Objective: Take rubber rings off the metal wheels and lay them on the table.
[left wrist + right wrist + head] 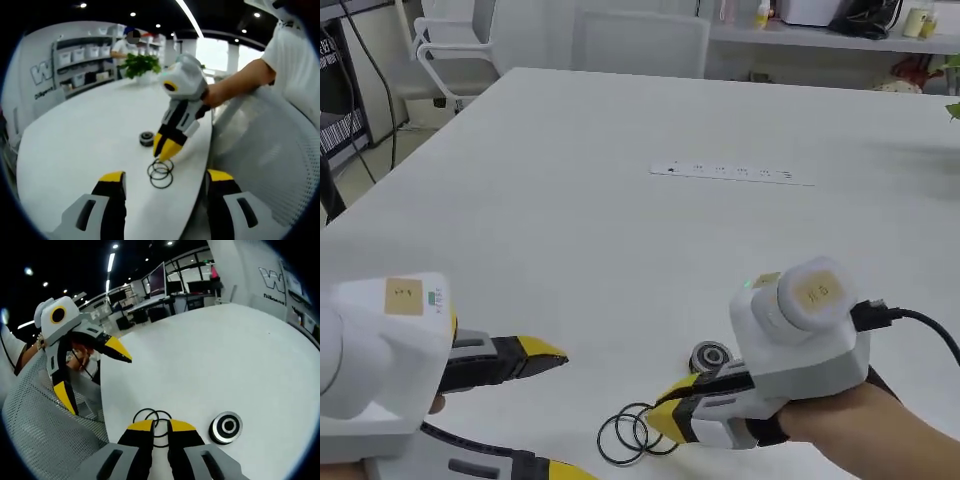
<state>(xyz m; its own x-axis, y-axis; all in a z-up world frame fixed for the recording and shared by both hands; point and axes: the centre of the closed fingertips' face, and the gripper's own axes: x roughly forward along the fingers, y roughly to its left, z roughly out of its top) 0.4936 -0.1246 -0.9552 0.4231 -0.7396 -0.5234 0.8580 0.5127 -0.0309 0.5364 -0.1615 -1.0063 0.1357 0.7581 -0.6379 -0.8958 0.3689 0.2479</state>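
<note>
Several thin black rubber rings [628, 434] lie overlapped near the table's front edge, also seen as rubber rings [161, 173] and rubber rings [154, 416]. My right gripper [663, 417] [161, 426] is shut, its yellow tips pinching the edge of one ring as it rests on the pile. From the left gripper view the right gripper [166, 148] points down onto the rings. One small metal wheel [710, 357] [146, 138] [225, 427] sits flat just beside them. My left gripper [560, 410] [166, 176] [95, 380] is open, a little short of the rings, holding nothing.
A flush socket strip [730, 172] runs across the middle of the white table [570, 220]. White chairs [455, 45] stand at the far end. A mesh chair [260, 150] is close by the table edge, and a potted plant [140, 64] is on the far side.
</note>
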